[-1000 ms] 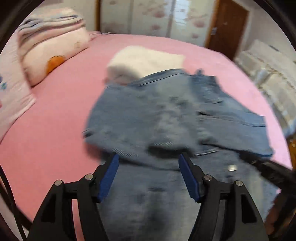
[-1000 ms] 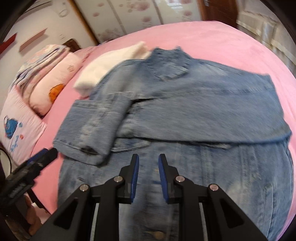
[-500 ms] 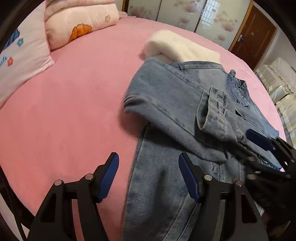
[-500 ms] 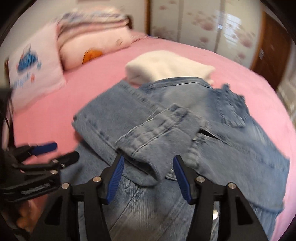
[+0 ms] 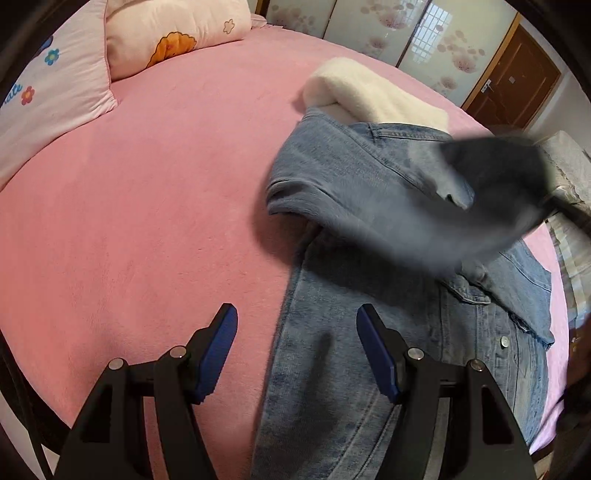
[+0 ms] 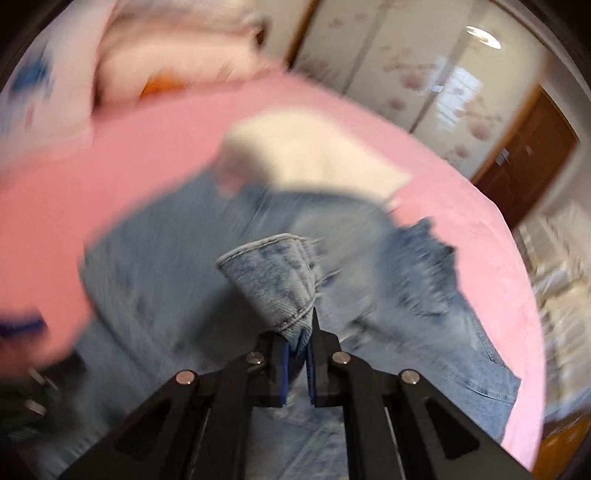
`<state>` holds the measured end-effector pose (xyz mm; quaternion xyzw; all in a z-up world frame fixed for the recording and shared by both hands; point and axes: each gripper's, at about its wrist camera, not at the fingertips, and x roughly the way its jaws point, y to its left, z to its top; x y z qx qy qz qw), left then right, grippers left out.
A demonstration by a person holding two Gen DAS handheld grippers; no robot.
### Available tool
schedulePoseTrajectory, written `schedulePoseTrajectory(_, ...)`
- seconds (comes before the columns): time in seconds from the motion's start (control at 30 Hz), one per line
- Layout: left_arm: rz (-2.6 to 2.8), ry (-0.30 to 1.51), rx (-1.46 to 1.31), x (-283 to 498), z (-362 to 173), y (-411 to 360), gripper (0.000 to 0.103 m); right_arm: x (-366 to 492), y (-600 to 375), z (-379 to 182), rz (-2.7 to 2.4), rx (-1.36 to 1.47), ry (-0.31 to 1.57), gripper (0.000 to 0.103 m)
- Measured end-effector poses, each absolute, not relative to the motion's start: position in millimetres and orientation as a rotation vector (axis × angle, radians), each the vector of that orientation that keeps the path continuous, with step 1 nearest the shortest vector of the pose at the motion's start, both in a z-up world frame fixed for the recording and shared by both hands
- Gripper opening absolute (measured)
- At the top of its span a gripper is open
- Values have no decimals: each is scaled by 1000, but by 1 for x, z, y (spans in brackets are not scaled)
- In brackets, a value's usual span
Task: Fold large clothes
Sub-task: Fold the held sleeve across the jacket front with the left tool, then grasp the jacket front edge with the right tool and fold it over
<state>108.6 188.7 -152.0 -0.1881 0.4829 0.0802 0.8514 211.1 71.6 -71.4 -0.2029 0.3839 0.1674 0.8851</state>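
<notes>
A blue denim jacket (image 5: 369, 369) lies spread on the pink bed (image 5: 147, 221). My left gripper (image 5: 295, 310) hovers open over the jacket's left edge; one finger is above the bedsheet, the other above denim, and nothing is pinched. My right gripper (image 6: 298, 339) has its jaws closing tight on the sleeve cuff (image 6: 273, 273), the pads pressing on the denim. In the left wrist view the lifted sleeve (image 5: 443, 236) is a blurred streak across the jacket, with the right gripper (image 5: 498, 166) dark above it.
A folded white fleece blanket (image 5: 369, 96) lies just beyond the jacket's collar. Pillows (image 5: 173, 33) are stacked at the far left of the bed. Wardrobe doors and a brown door (image 5: 513, 81) stand behind. Folded bedding (image 5: 569, 166) sits off the right side.
The right gripper opened around the folded sleeve cuff, then shut on it and lifted it. The left gripper swung to the jacket's left edge and stayed open.
</notes>
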Motion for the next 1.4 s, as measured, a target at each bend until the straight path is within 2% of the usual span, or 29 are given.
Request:
schedulePoseTrajectory(0.13,144,1016,-375,110,-151,178,66,221,-7,-17,314,-110,747,7)
schedulePoseTrajectory(0.23,120,1033,-356,111,-156,168,66,218,-63,-27,249,21,808,14)
schedulePoseTrajectory(0.3,98,1055,-351,113,-160,161,66,213,-90,-59,200,34,913,43)
schedulePoseTrajectory(0.33,95,1059,-346,114,-162,160,66,209,-104,-81,182,50,984,46)
schedulePoseTrajectory(0.5,85,1055,-306,116,-161,150,66,193,-150,-130,182,172,1134,47)
schedulePoseTrajectory(0.77,86,1072,-292,119,-166,142,66,238,-186,-137,224,274,1100,52)
schedulePoseTrajectory(0.97,94,1090,-283,122,-170,140,66,256,-214,-170,319,447,1189,52)
schedulePoseTrajectory(1.3,77,1103,-277,131,-172,123,66,258,-228,-196,559,690,1103,53)
schedulePoseTrajectory(1.37,67,1095,-276,133,-169,120,66,263,-219,-196,568,664,1092,48)
schedulePoseTrajectory(1.4,66,1087,-269,134,-166,118,66,265,-215,-195,562,647,1092,37)
